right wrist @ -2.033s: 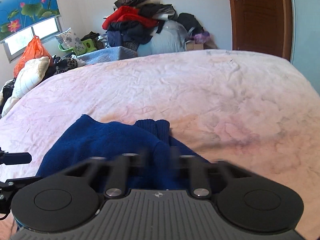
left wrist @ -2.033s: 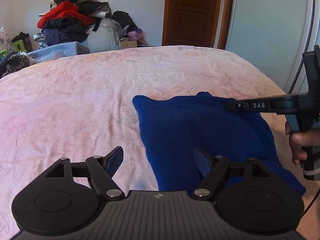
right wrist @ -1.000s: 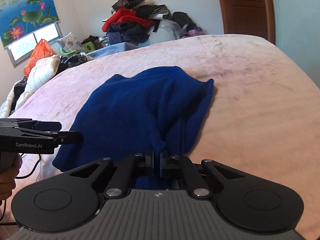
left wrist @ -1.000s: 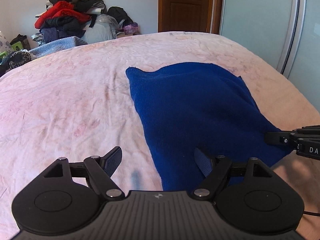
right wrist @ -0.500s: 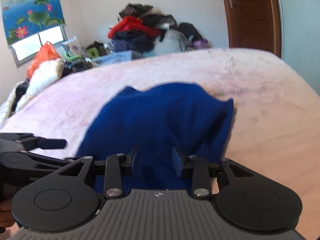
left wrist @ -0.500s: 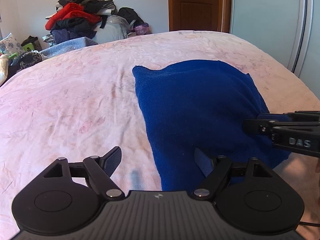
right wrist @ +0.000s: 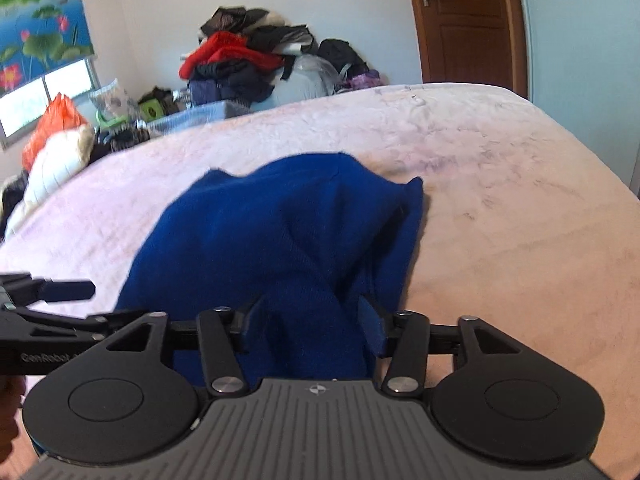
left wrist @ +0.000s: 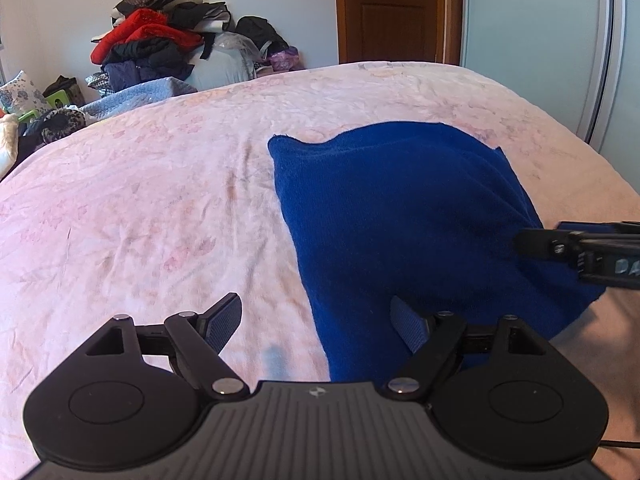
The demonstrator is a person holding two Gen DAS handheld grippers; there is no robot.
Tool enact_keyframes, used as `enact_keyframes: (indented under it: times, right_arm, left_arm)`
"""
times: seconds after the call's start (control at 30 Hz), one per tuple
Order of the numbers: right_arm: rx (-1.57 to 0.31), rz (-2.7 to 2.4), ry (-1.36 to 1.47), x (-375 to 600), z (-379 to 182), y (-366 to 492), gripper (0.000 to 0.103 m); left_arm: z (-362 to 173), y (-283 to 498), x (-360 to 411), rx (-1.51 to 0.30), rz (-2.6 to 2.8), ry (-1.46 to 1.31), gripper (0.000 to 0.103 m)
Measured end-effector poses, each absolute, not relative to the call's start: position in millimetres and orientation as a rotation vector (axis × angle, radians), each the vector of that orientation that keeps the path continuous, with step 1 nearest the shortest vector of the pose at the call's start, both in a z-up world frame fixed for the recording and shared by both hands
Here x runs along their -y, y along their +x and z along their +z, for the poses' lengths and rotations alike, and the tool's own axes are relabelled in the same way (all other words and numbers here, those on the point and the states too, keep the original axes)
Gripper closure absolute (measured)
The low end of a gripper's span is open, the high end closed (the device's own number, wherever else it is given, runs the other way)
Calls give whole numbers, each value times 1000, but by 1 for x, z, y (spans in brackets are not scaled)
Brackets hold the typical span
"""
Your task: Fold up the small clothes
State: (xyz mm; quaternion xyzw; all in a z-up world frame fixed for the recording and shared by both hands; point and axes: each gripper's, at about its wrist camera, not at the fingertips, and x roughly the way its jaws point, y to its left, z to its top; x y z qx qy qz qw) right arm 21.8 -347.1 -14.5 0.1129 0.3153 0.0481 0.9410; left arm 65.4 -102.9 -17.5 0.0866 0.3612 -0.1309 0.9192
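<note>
The wide bed with its crumpled pale pink floral cover (left wrist: 152,208) carries everything here; on its near right part lies the deep blue knitted garment (left wrist: 400,216), already doubled over itself, its long axis running from the near edge of the bed away toward the brown wooden door (left wrist: 390,10), narrower at the far end; the right gripper (right wrist: 312,320) sits straight over the garment's near end, a raised fold of blue knit standing between its fingers (right wrist: 370,328), which are opening and do not pinch the cloth; the left gripper (left wrist: 316,320) hangs spread wide at the garment's left border, its right finger above the blue knit and its left finger above bare cover, nothing held; so the garment lies directly ahead of the right fingers and ahead-right of the left ones, and I judge the right hand the nearer for any next fold along that axis.
</note>
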Motion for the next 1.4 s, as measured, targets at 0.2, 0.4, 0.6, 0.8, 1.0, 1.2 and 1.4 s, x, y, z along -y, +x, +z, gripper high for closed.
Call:
enact_keyframes:
  times: [0.2, 0.4, 0.6, 0.8, 1.0, 1.2, 1.4]
  right_arm:
    - [-680, 84, 363, 393, -28, 49, 17]
    - [-690, 281, 521, 415, -45, 84, 14]
    - [-694, 431, 451, 387, -51, 116, 15]
    - [-690, 436, 531, 387, -54, 143, 44]
    - [-691, 430, 580, 381, -53, 135, 68]
    - [-634, 441, 555, 356, -24, 123, 71]
    - [-582, 511, 586, 329, 9, 119, 72]
  left_arm:
    - [-11, 113, 77, -755, -289, 20, 17]
    - [-27, 169, 59, -878, -417, -225, 17]
    - [-50, 184, 67, -894, -549, -383, 10]
    - [-58, 193, 74, -841, -587, -438, 10]
    - [-58, 196, 64, -860, -570, -431, 70]
    - [-42, 183, 45, -818, -562, -426, 77]
    - [-1, 174, 18, -761, -518, -326, 77]
